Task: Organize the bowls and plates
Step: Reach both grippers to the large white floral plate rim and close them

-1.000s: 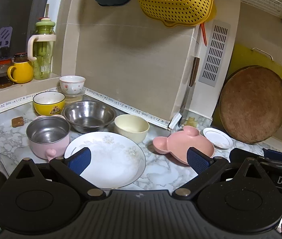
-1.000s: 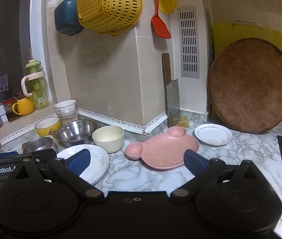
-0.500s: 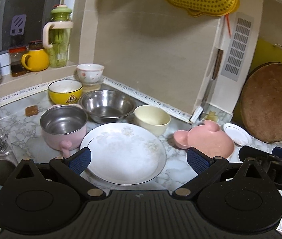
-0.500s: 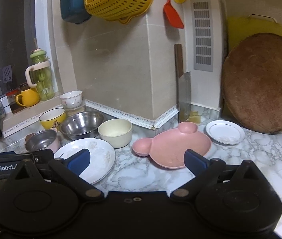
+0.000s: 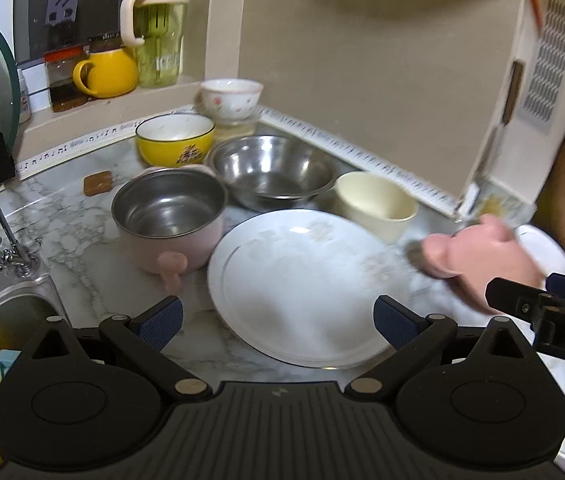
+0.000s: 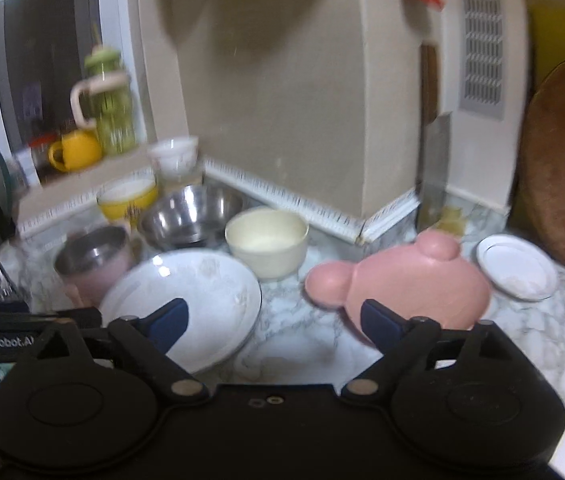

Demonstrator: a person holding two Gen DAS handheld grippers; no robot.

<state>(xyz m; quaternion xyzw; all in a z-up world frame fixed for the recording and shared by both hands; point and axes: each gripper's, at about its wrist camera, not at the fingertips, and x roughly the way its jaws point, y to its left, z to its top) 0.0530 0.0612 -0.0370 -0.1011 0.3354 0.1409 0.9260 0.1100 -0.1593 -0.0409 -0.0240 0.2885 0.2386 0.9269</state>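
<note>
Left wrist view: left tool point(image 5: 278, 318) spread wide, gripping nothing, its blue pads flanking the near rim of the large round white plate point(image 5: 302, 280) on the marble tabletop point(image 5: 82, 248). Pink steel-lined pot point(image 5: 170, 216) at 10 o'clock of the plate; cream bowl point(image 5: 376, 204) at 1 o'clock. Right wrist view, blurred: right tool point(image 6: 274, 320) closing, nothing between the pads; pink bear-shaped plate point(image 6: 402, 284) just beyond its right pad, at 1 o'clock.
</note>
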